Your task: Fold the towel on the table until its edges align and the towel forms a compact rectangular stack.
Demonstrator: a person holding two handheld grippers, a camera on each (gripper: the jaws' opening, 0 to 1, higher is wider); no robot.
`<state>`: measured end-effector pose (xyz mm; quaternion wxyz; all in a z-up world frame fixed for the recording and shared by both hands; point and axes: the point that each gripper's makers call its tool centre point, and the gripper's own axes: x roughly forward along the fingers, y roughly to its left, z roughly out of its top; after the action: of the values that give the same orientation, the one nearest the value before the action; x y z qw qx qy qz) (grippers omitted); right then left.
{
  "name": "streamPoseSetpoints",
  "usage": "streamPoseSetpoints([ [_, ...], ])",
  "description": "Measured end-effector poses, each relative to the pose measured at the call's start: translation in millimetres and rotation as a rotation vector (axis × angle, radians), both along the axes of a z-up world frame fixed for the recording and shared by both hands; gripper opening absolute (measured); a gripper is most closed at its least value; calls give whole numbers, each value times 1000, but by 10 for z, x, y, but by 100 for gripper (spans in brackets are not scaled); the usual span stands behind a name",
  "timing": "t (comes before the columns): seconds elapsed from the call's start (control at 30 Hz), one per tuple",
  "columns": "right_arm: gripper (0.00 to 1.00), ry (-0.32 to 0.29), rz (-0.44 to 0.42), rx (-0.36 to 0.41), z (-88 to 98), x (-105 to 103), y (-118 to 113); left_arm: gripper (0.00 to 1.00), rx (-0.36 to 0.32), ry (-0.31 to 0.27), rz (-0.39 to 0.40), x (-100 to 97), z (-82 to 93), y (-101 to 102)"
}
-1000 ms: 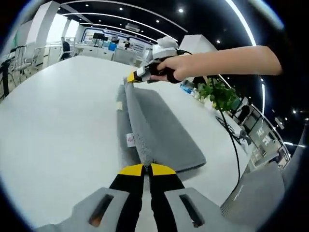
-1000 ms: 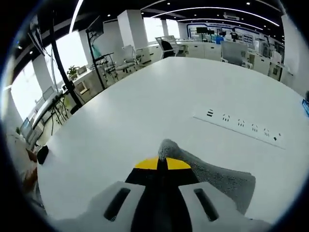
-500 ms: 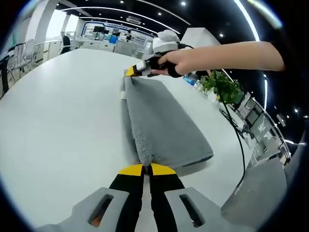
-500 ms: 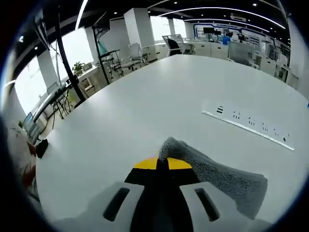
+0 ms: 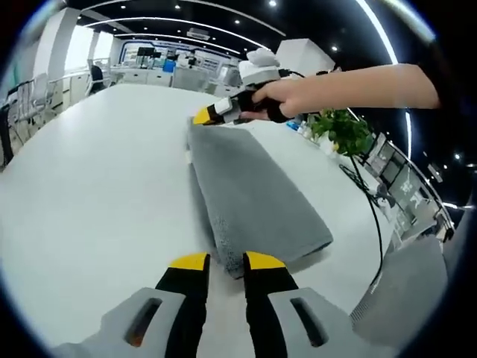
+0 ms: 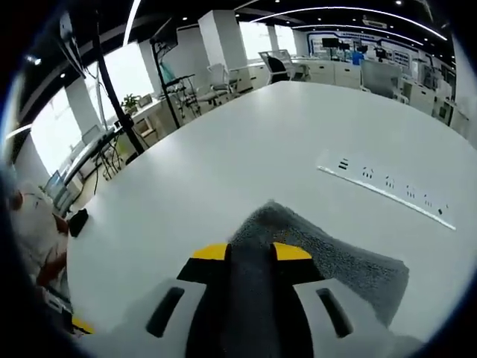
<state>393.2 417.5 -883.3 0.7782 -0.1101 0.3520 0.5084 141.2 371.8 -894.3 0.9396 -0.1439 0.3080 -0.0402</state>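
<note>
A grey towel [image 5: 253, 194] lies folded in a long strip on the white table [image 5: 97, 194]. My left gripper [image 5: 226, 262] stands open at the towel's near end, its yellow tips just clear of the cloth. At the far end a hand holds my right gripper [image 5: 212, 115] against the towel's corner. In the right gripper view the right gripper [image 6: 251, 253] has its jaws apart, with the towel [image 6: 328, 257] lying loose in the gap between them.
A white power strip [image 6: 387, 195] is set into the table beyond the towel. A green plant [image 5: 339, 138] and cables sit past the table's right edge. Office desks and chairs stand further off.
Both grippers have opened and let go of the towel. The towel has settled flat on the table as a folded strip.
</note>
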Motion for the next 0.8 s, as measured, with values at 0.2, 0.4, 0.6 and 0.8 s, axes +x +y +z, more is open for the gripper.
streamPoseSetpoints([
  [0.2,24,64,24,52,99,-97,-137,28,47,-23,-16,125,123,150],
  [0.4,28,53,24,39,140,-13,-365,30,68,-34,-26,210,223,200],
  [0.6,30,44,7,55,202,24,-582,31,55,-41,-47,306,268,171],
  [0.8,31,8,25,28,230,5,-847,32,91,-26,-102,439,286,168],
])
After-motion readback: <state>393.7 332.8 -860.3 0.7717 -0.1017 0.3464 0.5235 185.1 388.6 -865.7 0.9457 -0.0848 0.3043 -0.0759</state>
